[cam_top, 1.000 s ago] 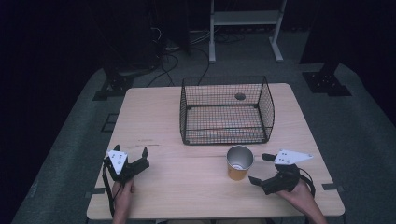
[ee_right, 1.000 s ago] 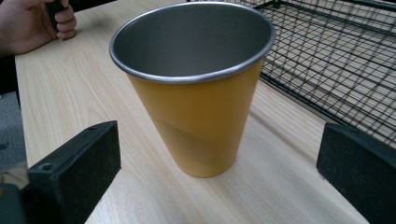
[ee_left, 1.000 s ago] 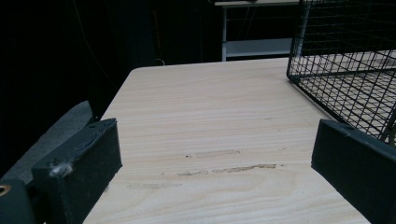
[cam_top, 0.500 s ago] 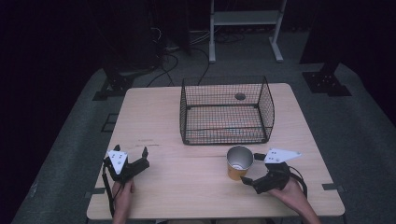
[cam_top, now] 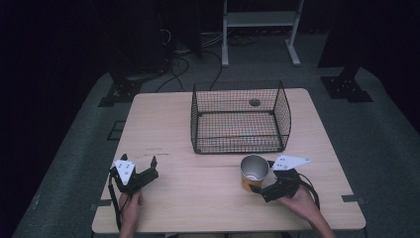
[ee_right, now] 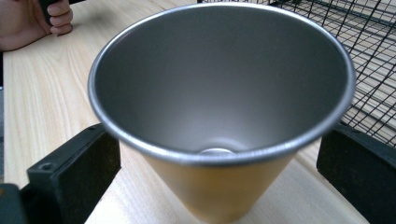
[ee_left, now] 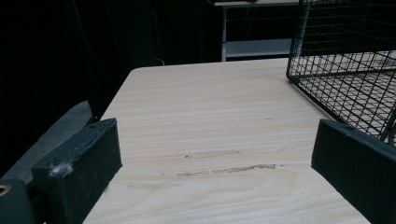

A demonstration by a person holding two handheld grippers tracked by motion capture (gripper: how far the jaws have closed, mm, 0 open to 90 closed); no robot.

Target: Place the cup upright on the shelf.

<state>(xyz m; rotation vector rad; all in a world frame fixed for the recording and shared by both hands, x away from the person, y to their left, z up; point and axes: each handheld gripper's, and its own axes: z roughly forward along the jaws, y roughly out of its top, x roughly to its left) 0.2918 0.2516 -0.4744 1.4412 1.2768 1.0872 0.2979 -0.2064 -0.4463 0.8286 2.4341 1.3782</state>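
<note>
From the high view, a metal cup [cam_top: 254,172] with a yellow outer wall stands upright on the light wooden tabletop [cam_top: 198,129], near its front edge and just in front of the black wire basket [cam_top: 240,119] that sits toward the far middle. The right hand-held gripper [cam_top: 261,188] lies low at the cup's right front, its jaws reaching to either side of the cup's base, with the grey three-cornered plate on top pointing right. The left hand-held gripper [cam_top: 141,168] is well apart, over the front left part of the tabletop, jaws spread and pointing away from the person. In the left gripper view, the two black jaws stand wide apart with bare wood between them, and a corner of the wire basket shows at the upper right. In the right gripper view, the cup fills the space between the spread jaws, its steel inside facing the camera; whether the pads touch its wall I cannot tell. The other hand [ee_right: 32,21] shows at the upper left.
</note>
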